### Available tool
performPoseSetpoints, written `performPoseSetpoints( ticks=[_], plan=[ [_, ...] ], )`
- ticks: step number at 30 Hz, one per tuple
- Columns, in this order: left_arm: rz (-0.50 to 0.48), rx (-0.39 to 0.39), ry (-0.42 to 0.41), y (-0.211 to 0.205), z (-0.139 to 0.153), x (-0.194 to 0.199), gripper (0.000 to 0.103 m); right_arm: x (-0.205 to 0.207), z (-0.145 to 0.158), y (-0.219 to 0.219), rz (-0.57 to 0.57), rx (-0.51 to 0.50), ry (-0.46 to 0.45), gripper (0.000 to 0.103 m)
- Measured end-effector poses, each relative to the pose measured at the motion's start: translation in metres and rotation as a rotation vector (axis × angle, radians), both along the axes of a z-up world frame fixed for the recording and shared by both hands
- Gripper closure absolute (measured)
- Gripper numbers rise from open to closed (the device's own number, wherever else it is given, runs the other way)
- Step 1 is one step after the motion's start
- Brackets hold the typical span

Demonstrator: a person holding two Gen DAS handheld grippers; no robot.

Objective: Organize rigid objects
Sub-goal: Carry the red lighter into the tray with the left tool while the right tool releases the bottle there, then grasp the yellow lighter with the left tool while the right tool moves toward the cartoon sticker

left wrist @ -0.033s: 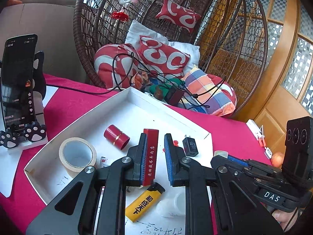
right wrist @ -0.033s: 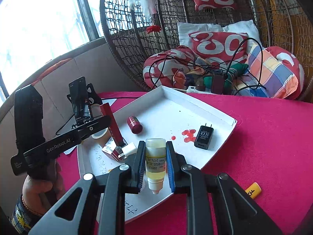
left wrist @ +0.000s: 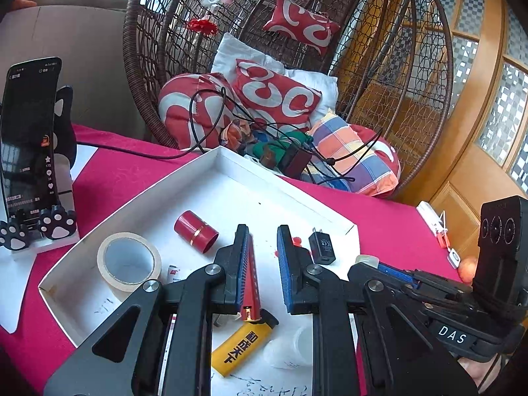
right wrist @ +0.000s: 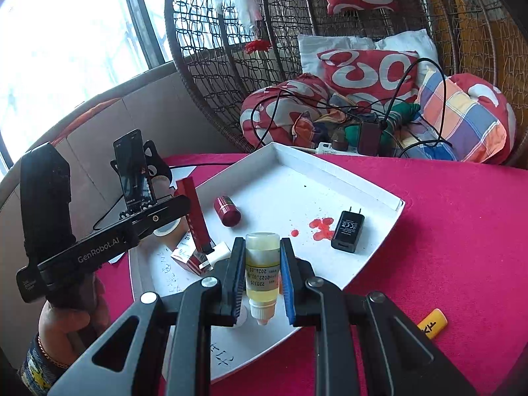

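Note:
My left gripper (left wrist: 261, 231) is shut on a slim red box (left wrist: 251, 280), which it holds tilted over the white tray (left wrist: 287, 181). In the right wrist view the same red box (right wrist: 194, 217) leans in the left gripper (right wrist: 180, 206), its lower end on a small red-and-white carton (right wrist: 189, 257). My right gripper (right wrist: 261, 242) is shut on a small dropper bottle (right wrist: 262, 277) of yellowish liquid, nozzle toward the camera, above the tray's near edge (right wrist: 373, 257). Inside the tray lie a red cylinder (left wrist: 196, 231), a tape roll (left wrist: 128, 264), a black charger (right wrist: 348, 231) and a yellow lighter (left wrist: 242, 346).
A phone on a paw-foot stand (left wrist: 29, 138) is at the table's left. A wicker hanging chair (left wrist: 148, 66) with cushions and cables crowds the far edge. A yellow item (right wrist: 432, 323) lies on the red cloth to the right. A person's hand (right wrist: 66, 316) grips the left handle.

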State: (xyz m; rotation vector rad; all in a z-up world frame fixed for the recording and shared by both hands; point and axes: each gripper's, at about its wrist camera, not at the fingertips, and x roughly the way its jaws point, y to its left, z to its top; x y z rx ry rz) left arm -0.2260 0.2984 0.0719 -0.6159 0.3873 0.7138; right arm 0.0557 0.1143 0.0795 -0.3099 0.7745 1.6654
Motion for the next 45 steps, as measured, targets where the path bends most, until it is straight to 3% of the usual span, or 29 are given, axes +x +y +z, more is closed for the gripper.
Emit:
performPoseSetpoints(
  ticks=[6,7,8,9,10,11,12,13,17,18,23,26,30,34,39,45],
  plan=[
    [0.047,-0.015,0.010,0.004,-0.007,-0.002,0.086,-0.012,-0.017,0.014,-0.016,-0.025,-0.012,0.083],
    [0.061,-0.018,0.005,0.005,-0.007,-0.006,0.078,-0.012,-0.018,0.014,-0.020,-0.023,-0.013,0.083],
    [0.076,-0.020,-0.002,0.004,-0.007,-0.010,0.054,-0.011,-0.019,0.014,-0.025,-0.020,-0.009,0.082],
    [0.095,-0.019,-0.010,0.004,-0.006,-0.014,0.035,-0.010,-0.019,0.013,-0.031,-0.017,-0.001,0.070],
    [0.118,-0.014,-0.027,0.003,-0.006,-0.019,0.005,-0.008,-0.019,0.012,-0.042,-0.015,0.007,0.059],
    [0.137,-0.003,-0.052,0.000,-0.005,-0.025,0.000,-0.006,-0.019,0.011,-0.054,-0.008,0.016,0.030],
    [0.151,0.003,-0.066,-0.002,-0.005,-0.030,0.000,-0.003,-0.018,0.007,-0.062,0.004,0.029,0.009],
    [0.168,0.003,-0.064,-0.004,-0.005,-0.033,0.000,-0.001,-0.017,0.002,-0.072,0.016,0.041,0.006],
    [0.180,-0.003,-0.088,-0.015,-0.002,-0.043,0.000,0.004,-0.009,-0.018,-0.092,0.063,0.079,0.004],
    [0.178,0.006,-0.091,-0.019,0.001,-0.043,0.000,0.005,-0.006,-0.025,-0.098,0.082,0.082,0.000],
    [0.154,0.086,-0.091,-0.044,0.022,-0.040,0.000,0.010,0.014,-0.061,-0.131,0.196,0.069,0.000],
    [0.117,0.131,-0.094,-0.060,0.034,-0.034,0.000,0.013,0.029,-0.084,-0.178,0.281,0.024,0.000],
    [0.081,0.194,-0.087,-0.079,0.048,-0.024,0.000,0.016,0.060,-0.128,-0.313,0.494,-0.122,0.000],
    [0.027,0.271,-0.077,-0.097,0.058,-0.013,0.000,0.032,0.080,-0.163,-0.434,0.627,-0.146,0.000],
    [-0.083,0.310,-0.155,-0.119,0.066,-0.001,0.000,0.060,0.072,-0.170,-0.539,0.537,-0.118,0.000],
    [-0.183,0.307,-0.109,-0.133,0.065,0.021,0.000,0.076,0.063,-0.201,-0.615,0.578,-0.146,0.000]
  ],
)
